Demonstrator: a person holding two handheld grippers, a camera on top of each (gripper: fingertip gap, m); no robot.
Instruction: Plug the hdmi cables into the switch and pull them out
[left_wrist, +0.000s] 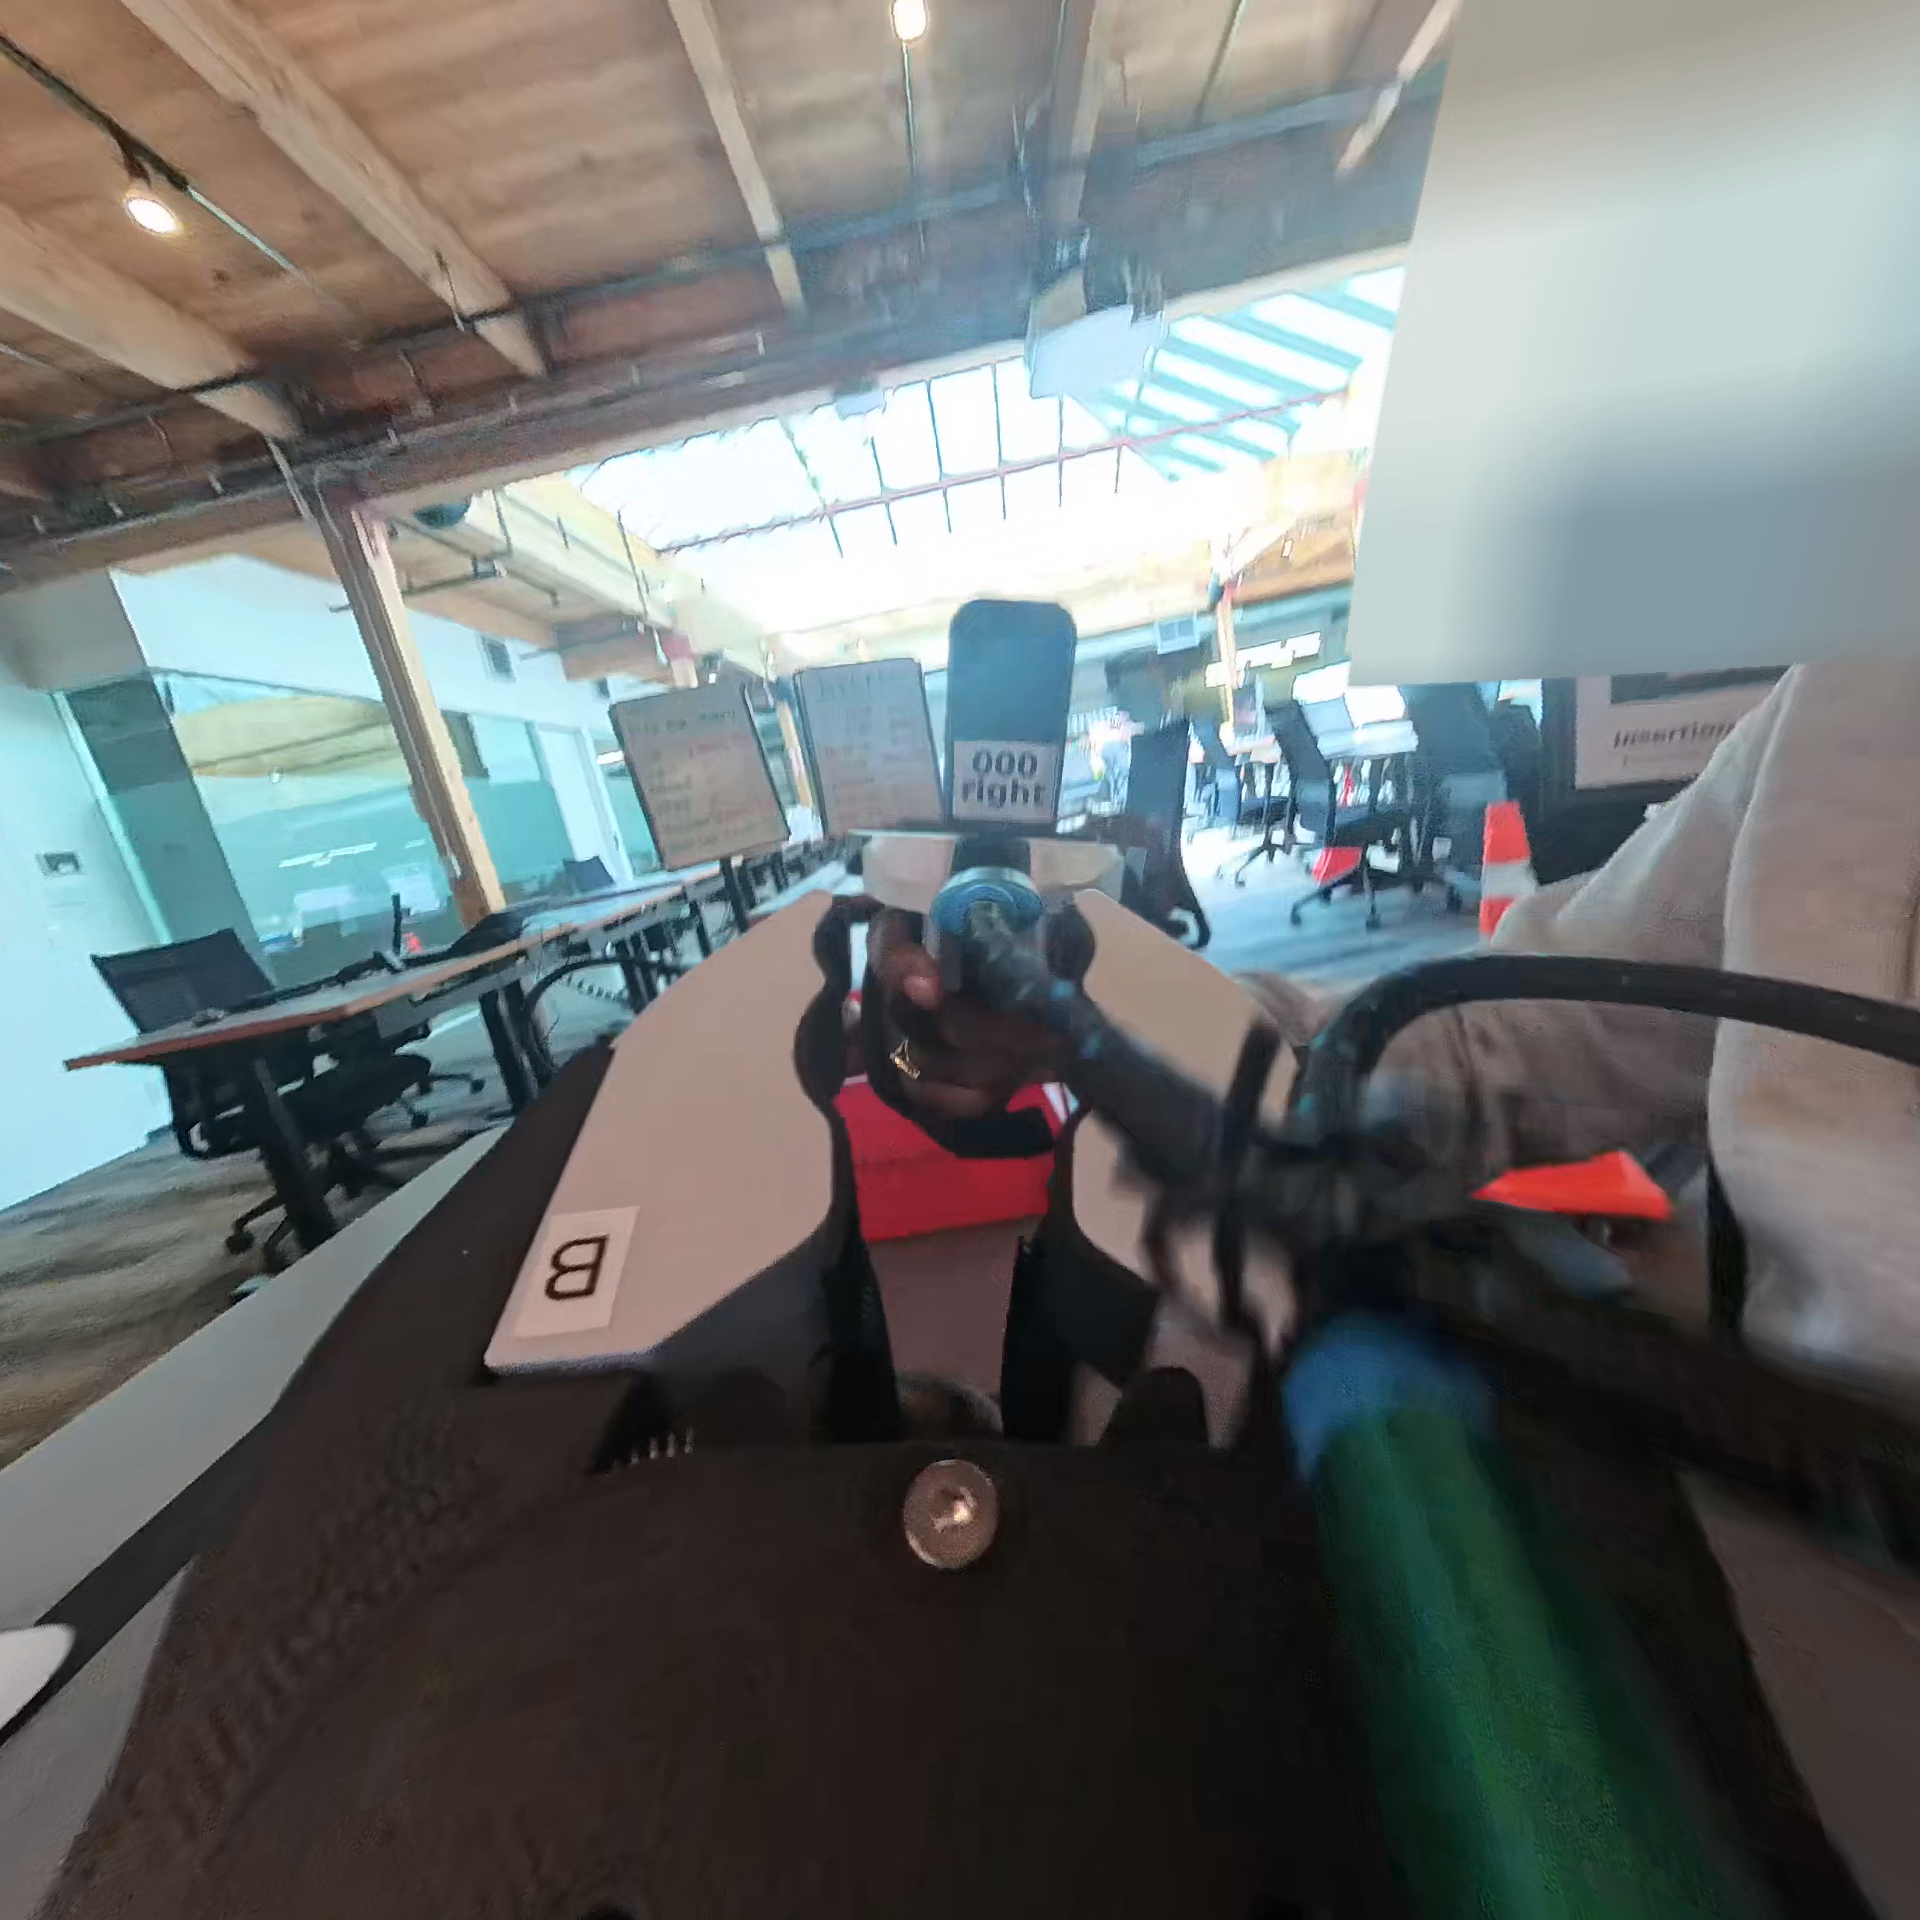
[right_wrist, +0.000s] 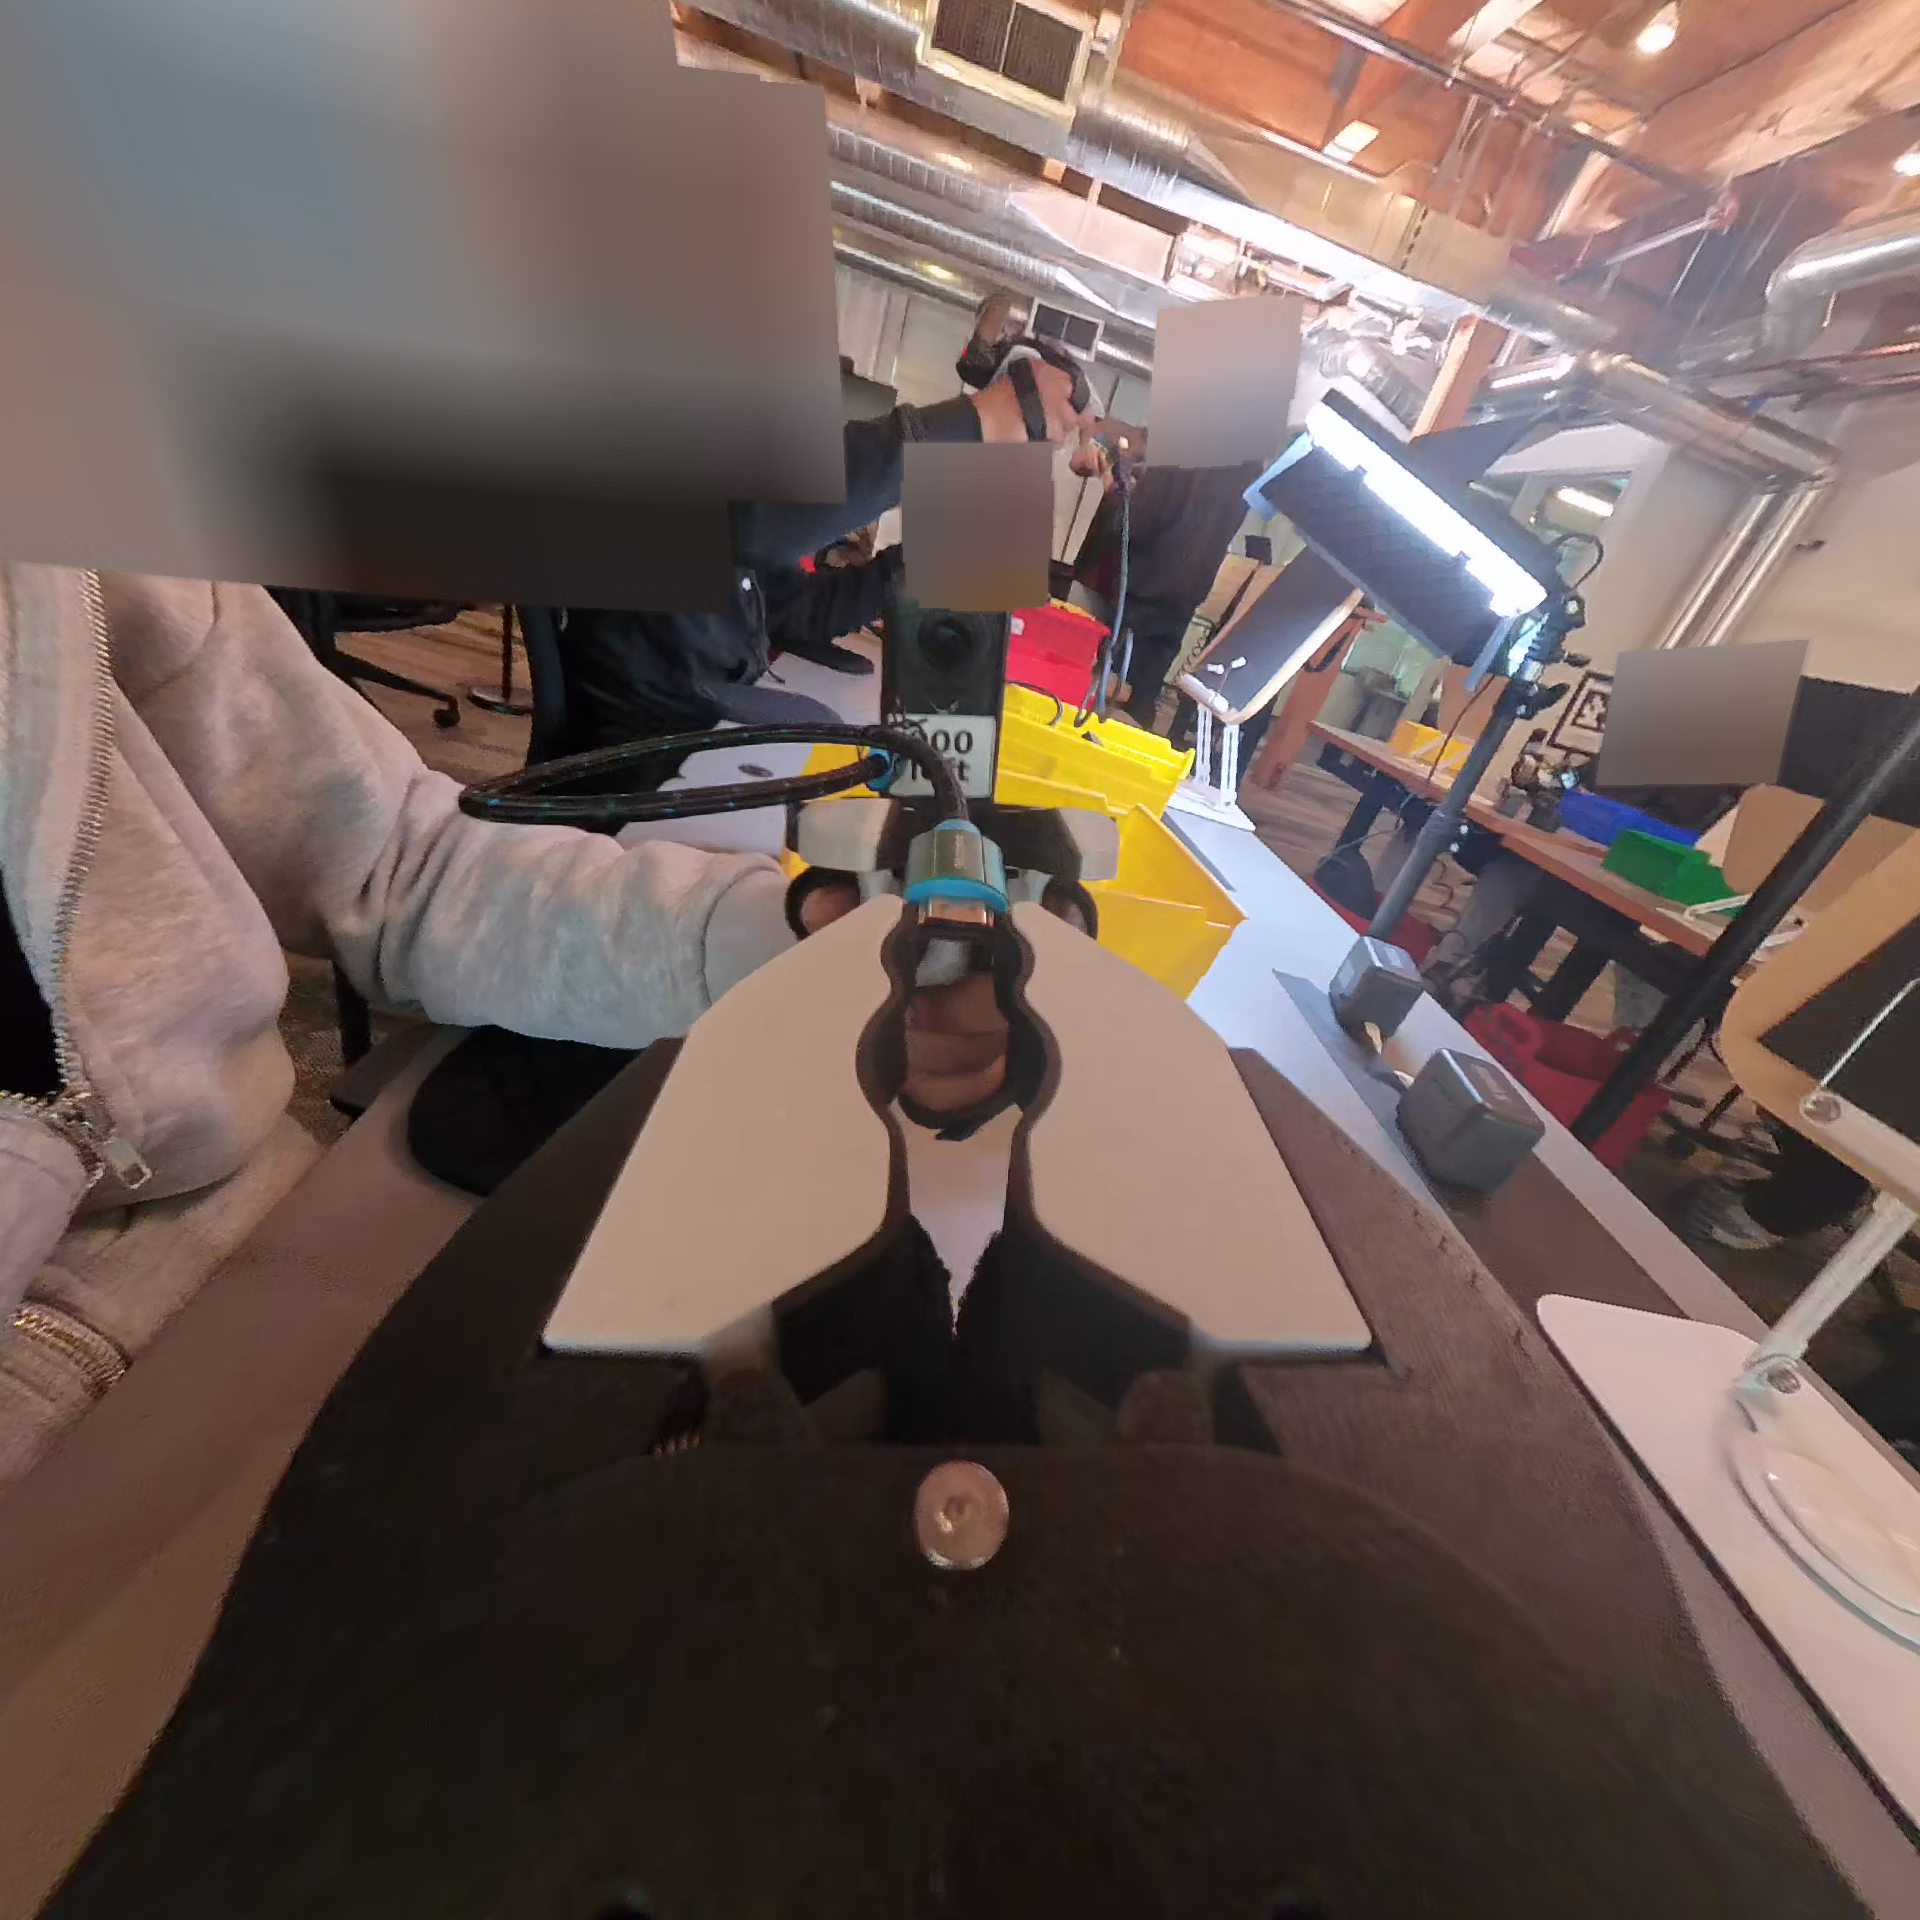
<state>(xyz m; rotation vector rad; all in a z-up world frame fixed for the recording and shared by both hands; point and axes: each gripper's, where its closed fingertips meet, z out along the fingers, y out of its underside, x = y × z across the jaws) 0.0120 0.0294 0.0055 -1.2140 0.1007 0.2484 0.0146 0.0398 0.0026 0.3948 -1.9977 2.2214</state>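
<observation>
The two grippers face each other tip to tip above the table. My right gripper is shut on the metal end of a grey HDMI plug with a blue band. Its black braided cable loops off to the left. In the left wrist view the same plug sits just past my left gripper, whose jaws stand apart and do not touch it. The cable trails across the right finger, blurred. I see no switch in either view.
A person's grey sleeve lies on the left. Yellow bins stand behind the grippers. Two small grey boxes sit on the table's right edge. A red box and a blurred green cylinder are close to the left gripper.
</observation>
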